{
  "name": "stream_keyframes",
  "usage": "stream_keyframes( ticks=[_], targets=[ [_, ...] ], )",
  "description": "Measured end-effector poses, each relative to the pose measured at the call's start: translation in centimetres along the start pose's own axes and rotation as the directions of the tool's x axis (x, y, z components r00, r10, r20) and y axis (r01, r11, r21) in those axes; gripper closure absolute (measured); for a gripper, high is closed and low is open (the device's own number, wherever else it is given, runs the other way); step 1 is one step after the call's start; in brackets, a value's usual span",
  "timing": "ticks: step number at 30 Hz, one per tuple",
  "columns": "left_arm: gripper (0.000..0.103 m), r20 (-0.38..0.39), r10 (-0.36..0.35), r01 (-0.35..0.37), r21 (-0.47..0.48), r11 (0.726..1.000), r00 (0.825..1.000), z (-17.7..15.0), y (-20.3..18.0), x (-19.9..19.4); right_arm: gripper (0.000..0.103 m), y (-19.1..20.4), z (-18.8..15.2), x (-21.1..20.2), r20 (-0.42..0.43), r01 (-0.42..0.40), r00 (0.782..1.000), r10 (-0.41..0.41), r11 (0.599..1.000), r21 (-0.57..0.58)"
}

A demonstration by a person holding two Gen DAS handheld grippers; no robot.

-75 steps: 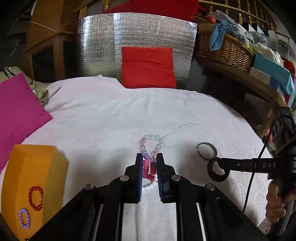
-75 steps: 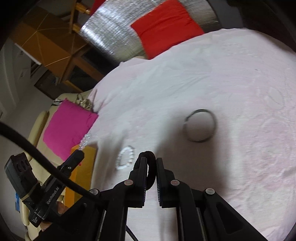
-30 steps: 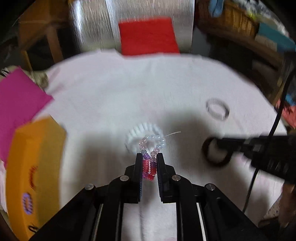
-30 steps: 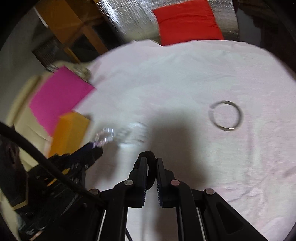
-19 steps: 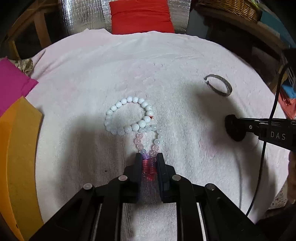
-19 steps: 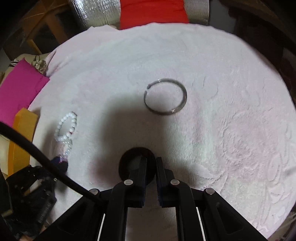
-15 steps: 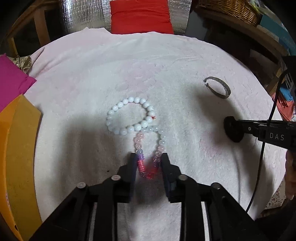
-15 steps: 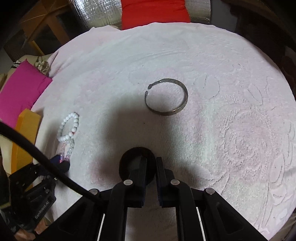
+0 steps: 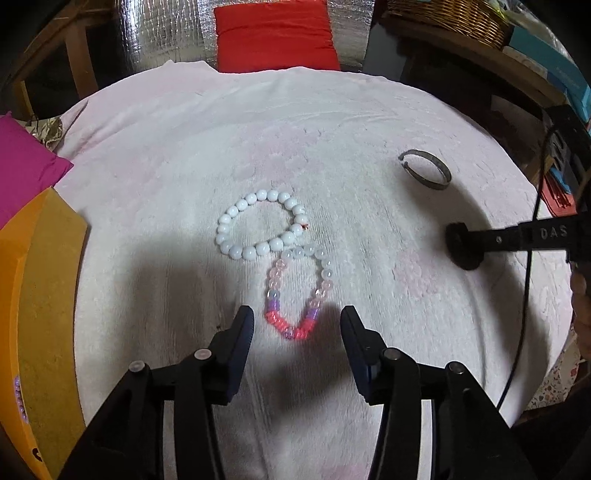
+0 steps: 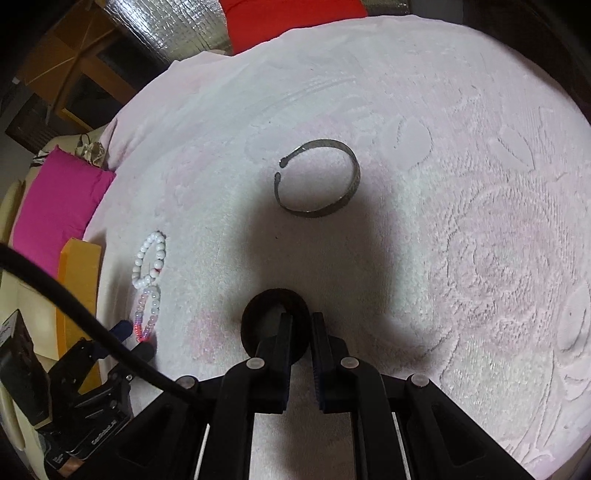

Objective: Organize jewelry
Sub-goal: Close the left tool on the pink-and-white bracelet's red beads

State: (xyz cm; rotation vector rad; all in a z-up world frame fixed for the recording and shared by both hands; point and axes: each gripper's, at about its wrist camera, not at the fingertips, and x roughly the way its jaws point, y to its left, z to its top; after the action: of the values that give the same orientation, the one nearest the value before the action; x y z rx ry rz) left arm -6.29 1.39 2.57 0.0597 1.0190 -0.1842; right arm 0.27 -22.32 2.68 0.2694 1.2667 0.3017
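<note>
A pink, purple and red bead bracelet (image 9: pixel 295 291) lies flat on the white towel (image 9: pixel 332 122), touching a white bead bracelet (image 9: pixel 258 225) just beyond it. My left gripper (image 9: pixel 297 321) is opening. Its fingers stand on either side of the bracelet's red end without pressing on it. My right gripper (image 10: pixel 301 321) is shut on a black bangle (image 10: pixel 255 314), low over the towel. In the left wrist view it comes in from the right with the black bangle (image 9: pixel 463 254). An open metal cuff (image 10: pixel 317 177) lies beyond it.
An orange box (image 9: pixel 40 314) stands at the towel's left edge, with a magenta cushion (image 9: pixel 26 173) behind it. A red cushion (image 9: pixel 273 33) and silver foil lie at the back. A shelf with a wicker basket (image 9: pixel 450 14) is at the far right.
The left gripper lowered the pink bracelet onto the towel beside the white one, then opened and let it go. The right gripper moved lower over the towel, still holding the black bangle.
</note>
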Motion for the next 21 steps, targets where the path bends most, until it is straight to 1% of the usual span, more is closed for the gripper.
stream_keyframes(
  ticks=[3,5,6,8,12,14,16,21],
  targets=[
    [0.053,-0.008,0.022,-0.022,0.006,1.0,1.0,0.4,-0.6,0.6,0.091,-0.3,-0.2,-0.1,0.002,-0.012,1.0,0.012,1.0,0.004],
    [0.041,-0.011,0.035,-0.034,0.016,0.999,0.999,0.5,-1.0,0.9,0.091,-0.8,-0.5,-0.6,0.004,-0.017,1.0,0.017,1.0,0.002],
    [0.034,-0.017,0.026,-0.026,0.02,0.999,1.0,0.5,-1.2,1.1,0.091,-0.8,-0.5,-0.7,0.006,-0.018,1.0,0.018,1.0,0.0],
    [0.031,-0.021,0.036,-0.035,0.025,0.999,0.999,0.4,-1.5,1.3,0.091,-0.7,-0.3,-0.5,0.009,-0.018,1.0,0.018,1.0,-0.002],
    [0.027,-0.014,0.007,-0.008,-0.012,1.0,1.0,0.4,-1.0,1.5,0.091,-0.4,-0.2,-0.2,0.014,-0.015,1.0,0.015,1.0,-0.012],
    [0.022,-0.004,0.007,-0.007,-0.005,1.0,1.0,0.3,-1.3,1.6,0.091,-0.2,-0.3,-0.1,0.015,-0.017,1.0,0.018,1.0,-0.01],
    [0.012,0.002,0.016,-0.016,0.014,1.0,1.0,0.2,-2.0,1.8,0.091,-0.3,-0.3,-0.1,0.015,-0.019,1.0,0.019,1.0,-0.008],
    [0.002,-0.014,0.029,-0.029,-0.009,1.0,0.999,0.4,-2.4,2.3,0.091,-0.1,-0.5,-0.2,0.021,-0.012,1.0,0.012,1.0,-0.013]
  ],
)
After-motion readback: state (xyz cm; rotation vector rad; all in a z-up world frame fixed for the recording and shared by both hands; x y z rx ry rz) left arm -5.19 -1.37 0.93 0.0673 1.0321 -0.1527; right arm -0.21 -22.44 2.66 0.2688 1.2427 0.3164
